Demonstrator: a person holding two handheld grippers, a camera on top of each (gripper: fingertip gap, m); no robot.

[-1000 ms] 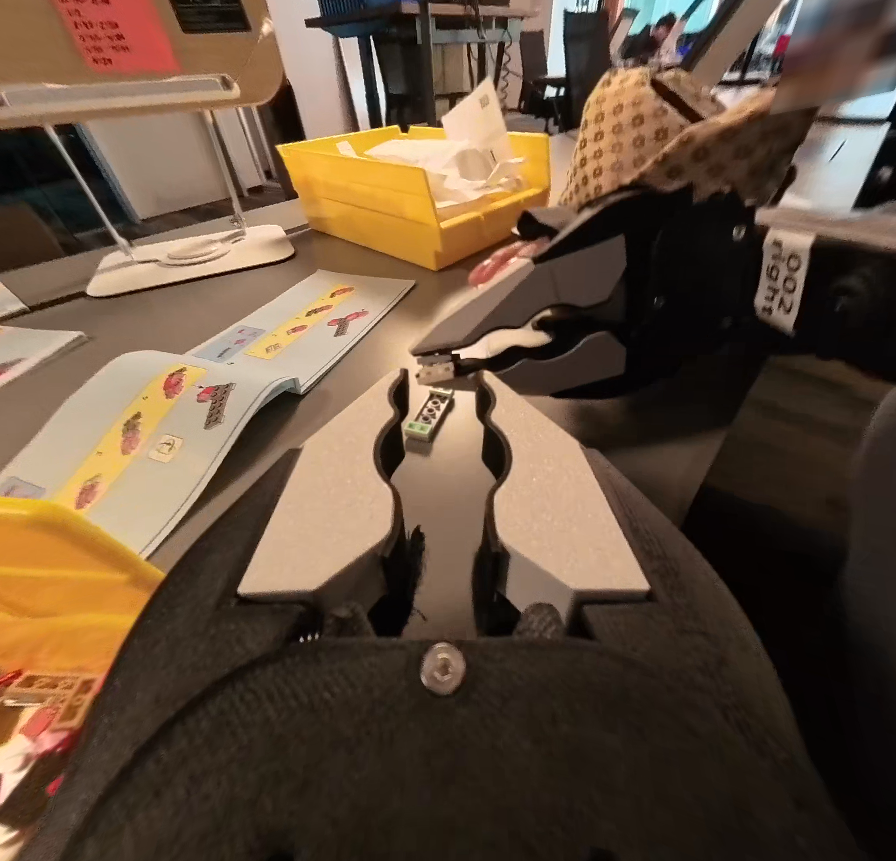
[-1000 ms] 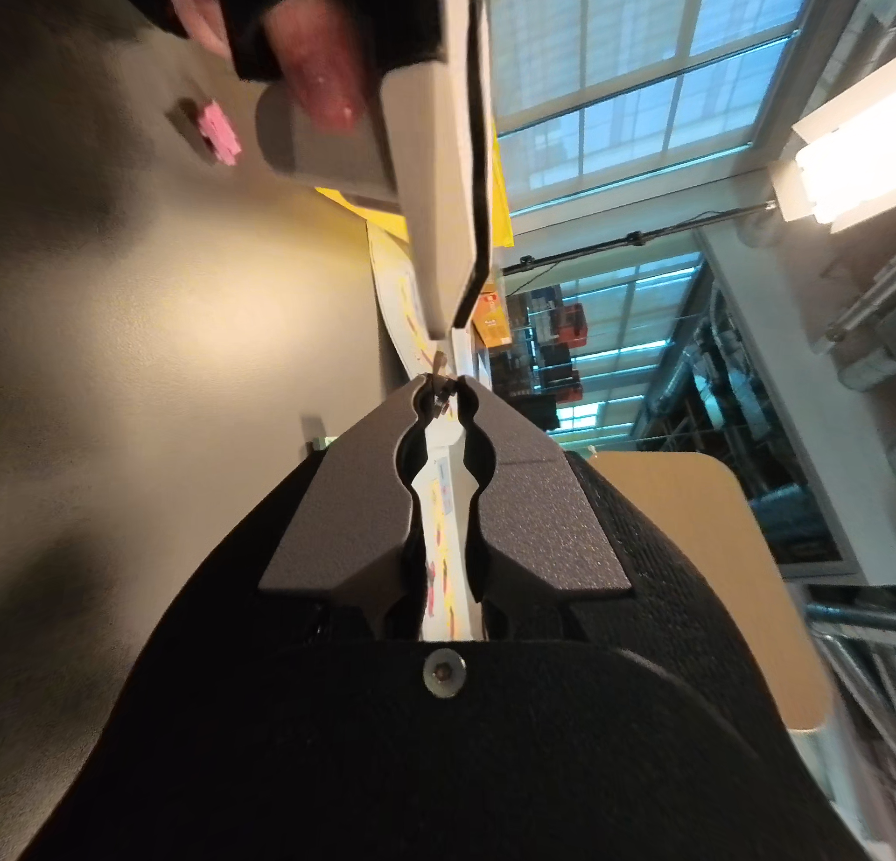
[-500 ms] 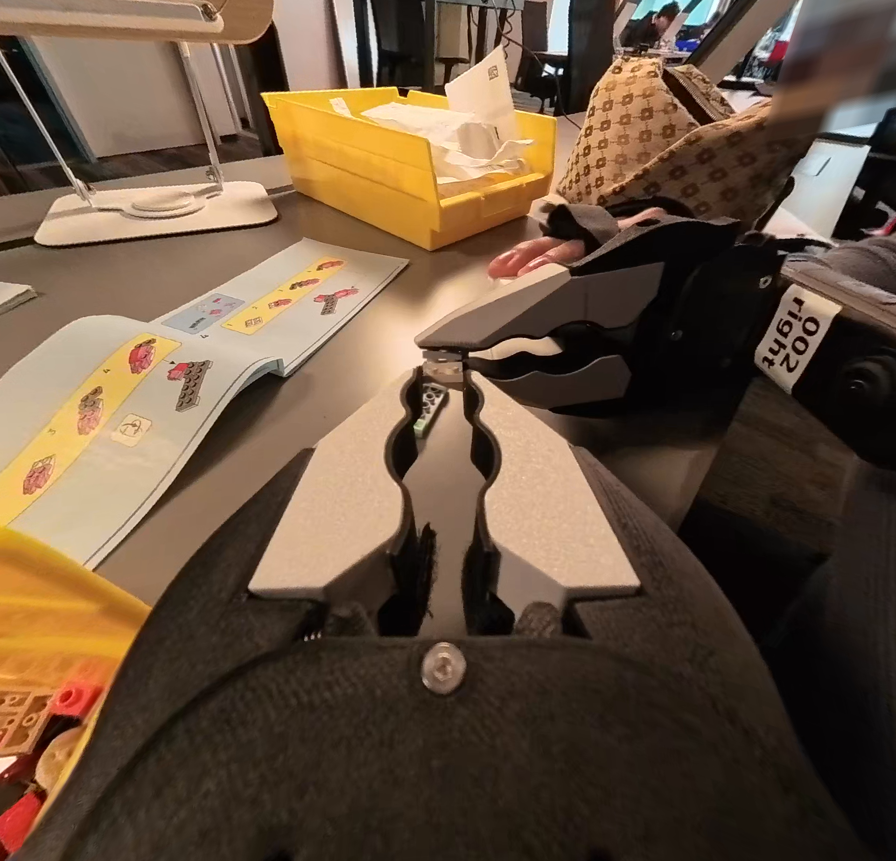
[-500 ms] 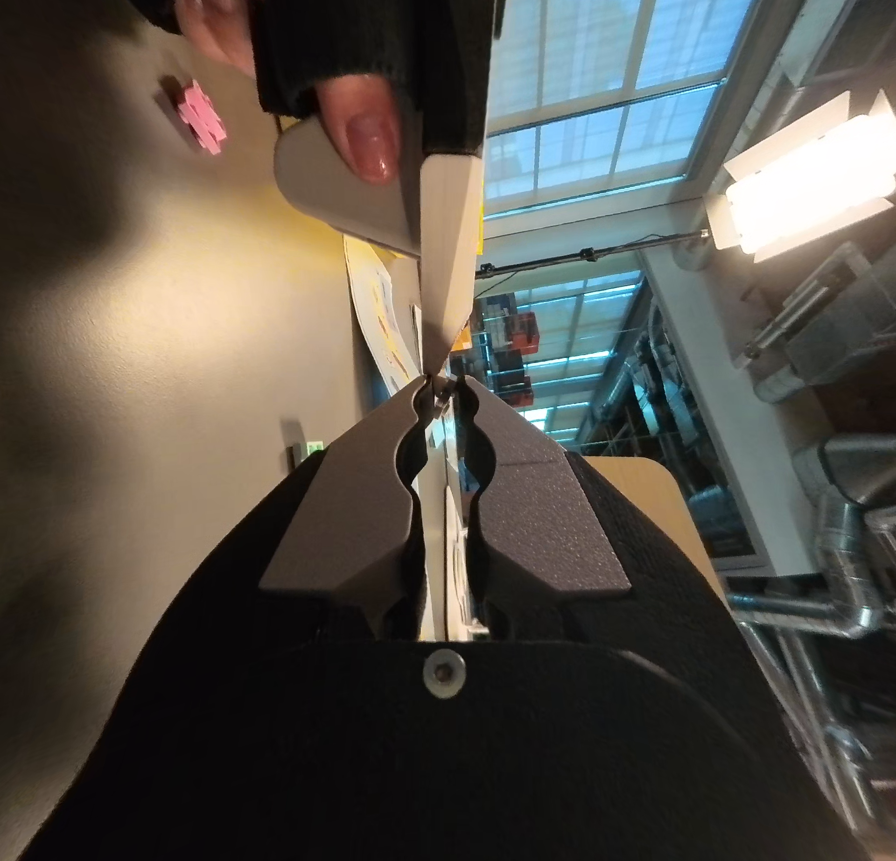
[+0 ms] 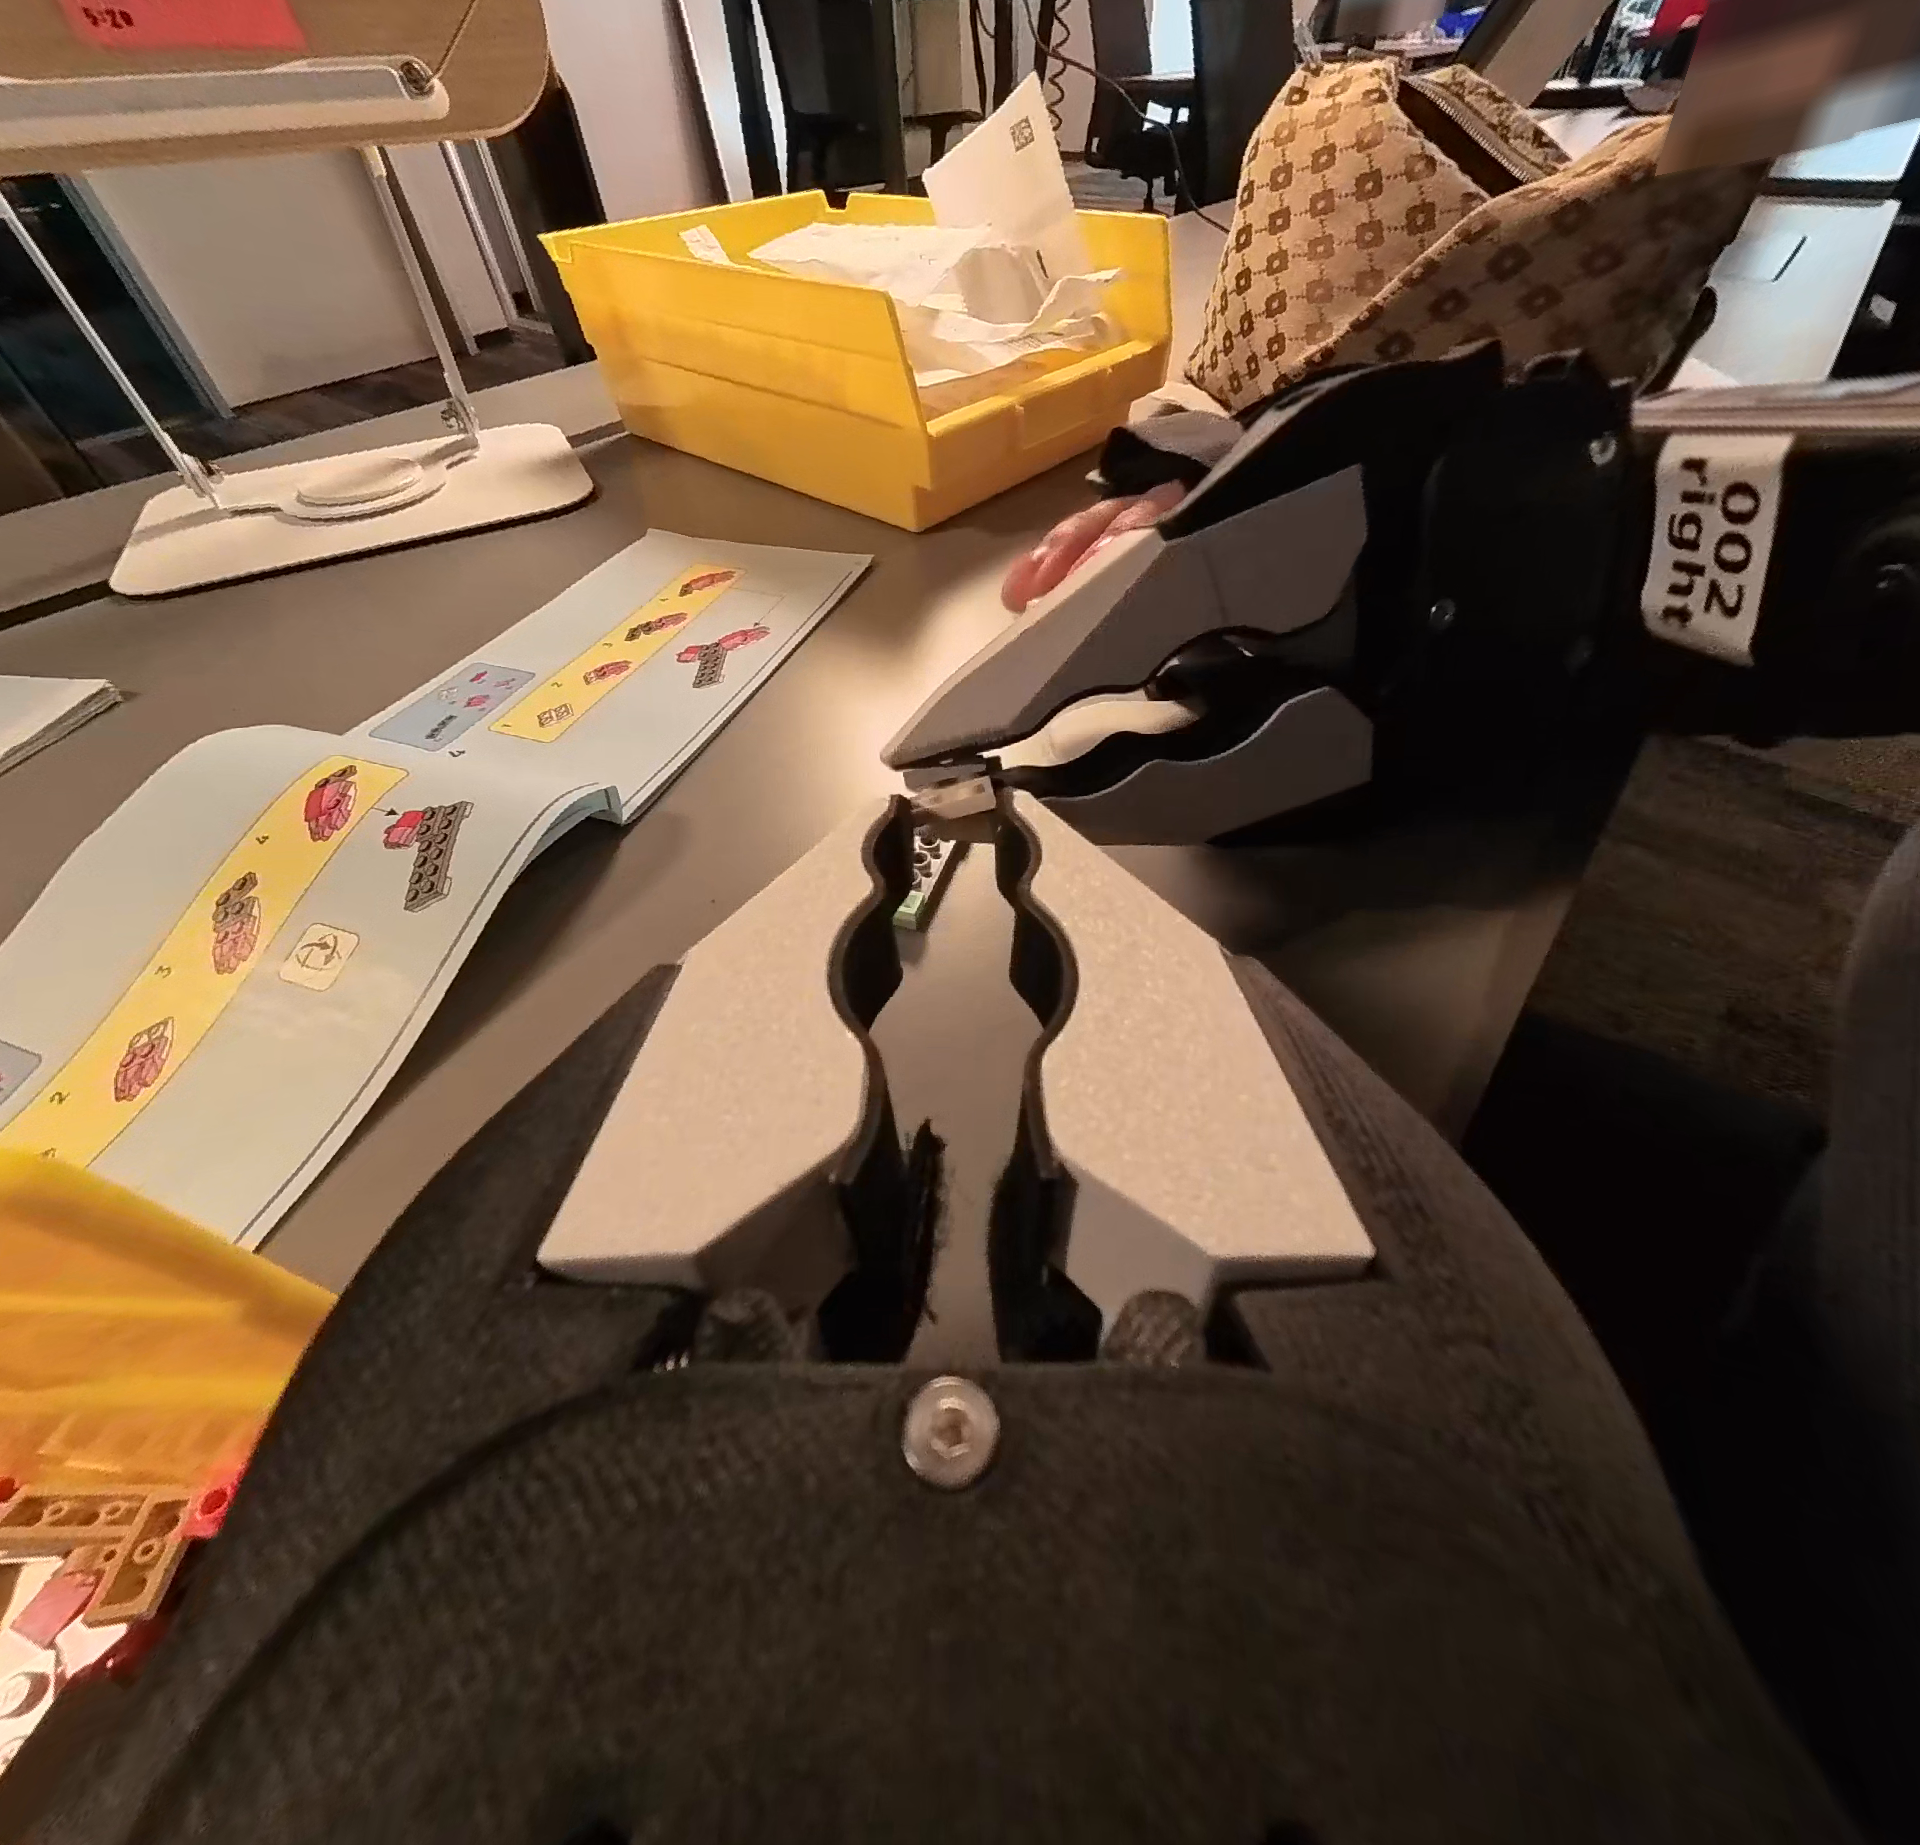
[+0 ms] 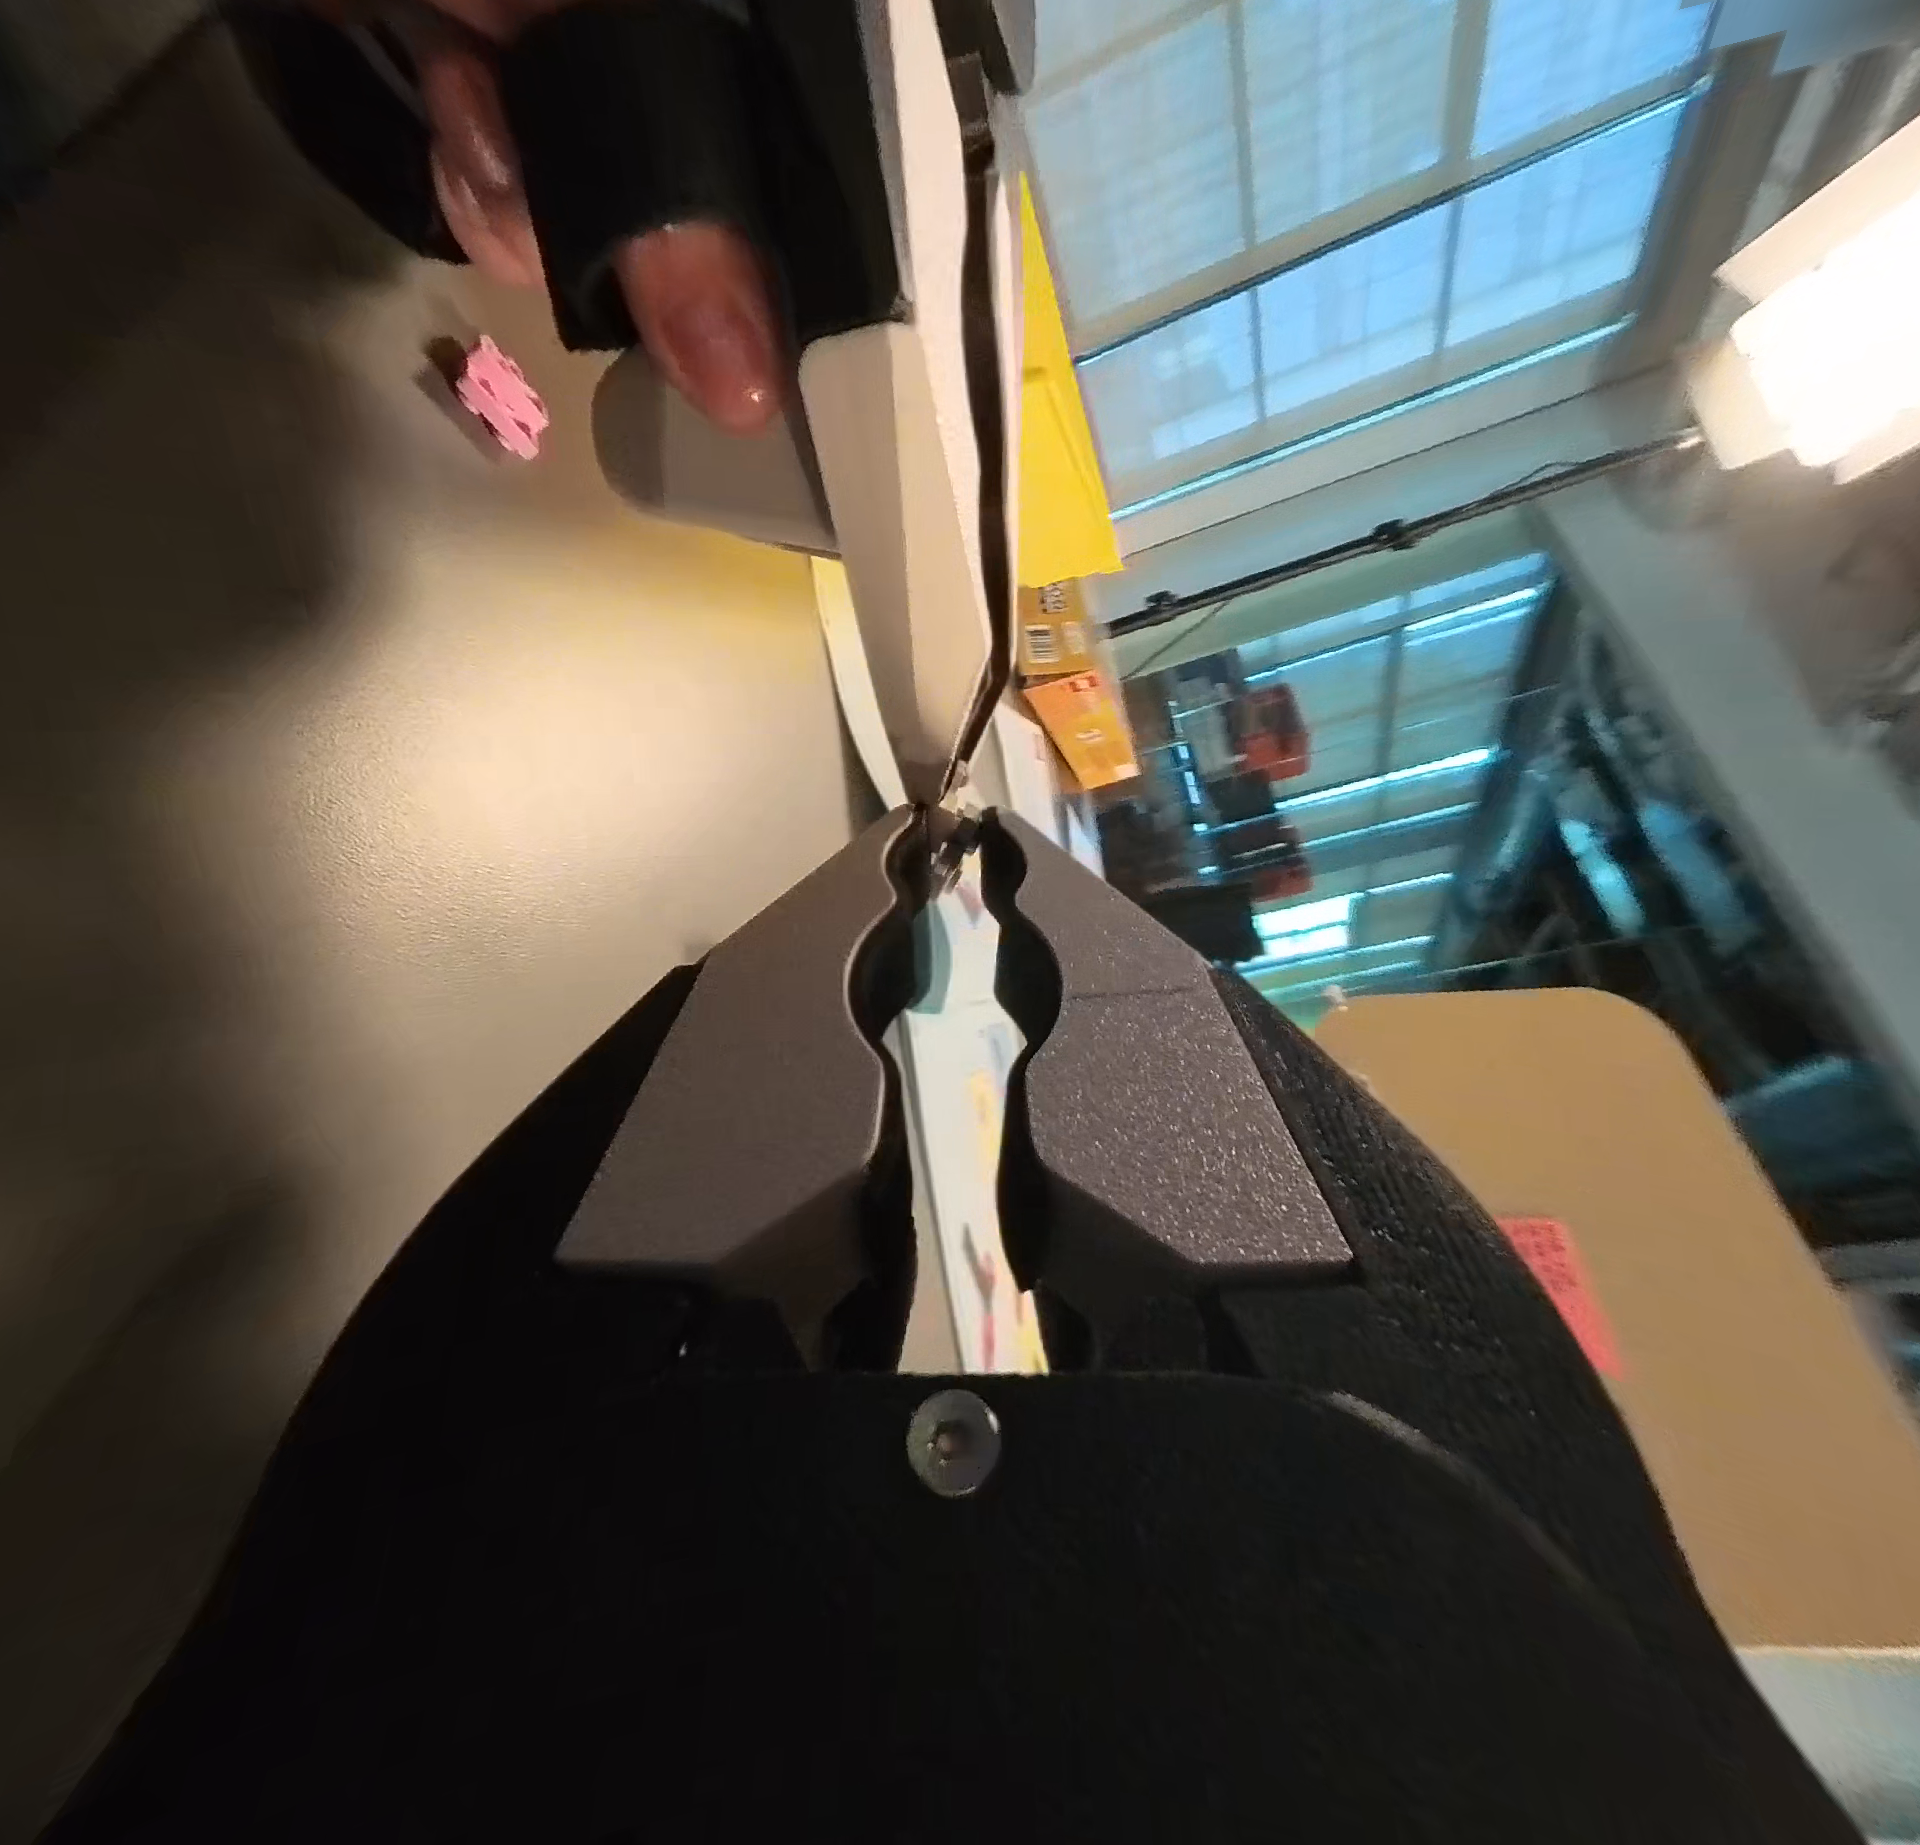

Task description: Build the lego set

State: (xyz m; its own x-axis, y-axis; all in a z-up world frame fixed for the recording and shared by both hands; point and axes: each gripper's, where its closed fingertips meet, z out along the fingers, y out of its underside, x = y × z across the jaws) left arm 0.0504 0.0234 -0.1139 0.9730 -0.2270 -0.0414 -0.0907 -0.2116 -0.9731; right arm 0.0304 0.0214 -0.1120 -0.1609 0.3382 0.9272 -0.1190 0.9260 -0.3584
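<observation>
Here the left gripper [image 5: 945,808] and the right gripper [image 5: 940,772] meet tip to tip just above the dark table [image 5: 727,507]. The right gripper comes in from the right side with its jaws turned on edge, pinching a small white brick [image 5: 948,789] between its fingertips. That brick sits right at the left gripper's tips. The left gripper's jaws stand narrowly apart around a small dark studded plate with a green end [image 5: 925,876]; whether its pads press on the plate cannot be told.

To the left of the tips an open instruction booklet [image 5: 343,860] lies flat, its nearest corner well apart from them, with bare table between. Ahead and beyond stands a yellow bin [image 5: 831,361] holding white papers, and to its right a patterned fabric bag [image 5: 1382,237] behind the right gripper. A lamp base [image 5: 353,496] stands far off to the left. At the near left, a second yellow bin edge [image 5: 135,1307] crowds the left gripper's body. In the right wrist view a pink piece [image 6: 501,408] lies alone on the table.
</observation>
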